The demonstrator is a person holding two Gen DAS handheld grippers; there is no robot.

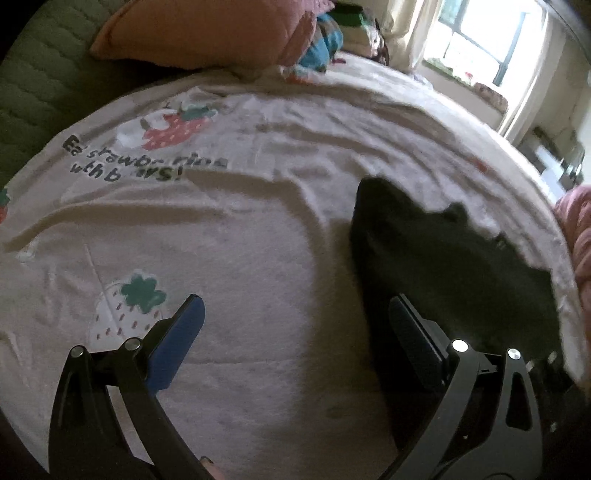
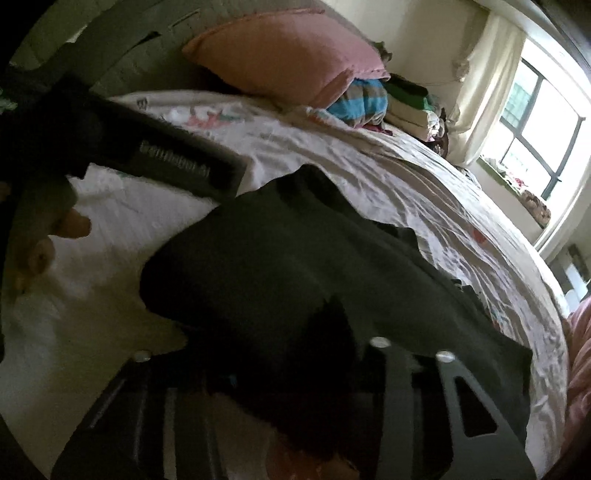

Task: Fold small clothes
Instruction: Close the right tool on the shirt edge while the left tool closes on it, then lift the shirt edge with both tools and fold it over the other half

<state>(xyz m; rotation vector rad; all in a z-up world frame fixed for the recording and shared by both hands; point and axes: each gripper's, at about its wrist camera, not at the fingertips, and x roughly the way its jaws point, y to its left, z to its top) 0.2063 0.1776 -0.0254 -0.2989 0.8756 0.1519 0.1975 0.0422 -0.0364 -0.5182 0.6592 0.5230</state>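
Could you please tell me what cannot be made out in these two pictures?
- Right tool's tips, right wrist view: covered by the dark garment.
- Garment's type, both views: dark, bunched, blurred.
- Garment's near edge, left wrist view: behind the left tool.

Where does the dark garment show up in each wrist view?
Left wrist: dark garment lies right of centre on the strawberry-print sheet, running down behind the right-hand finger.
Right wrist: dark garment fills the centre, draped over the gripper's fingers.
Shared landmark: pink pillow at the head of the bed, top of both pictures.
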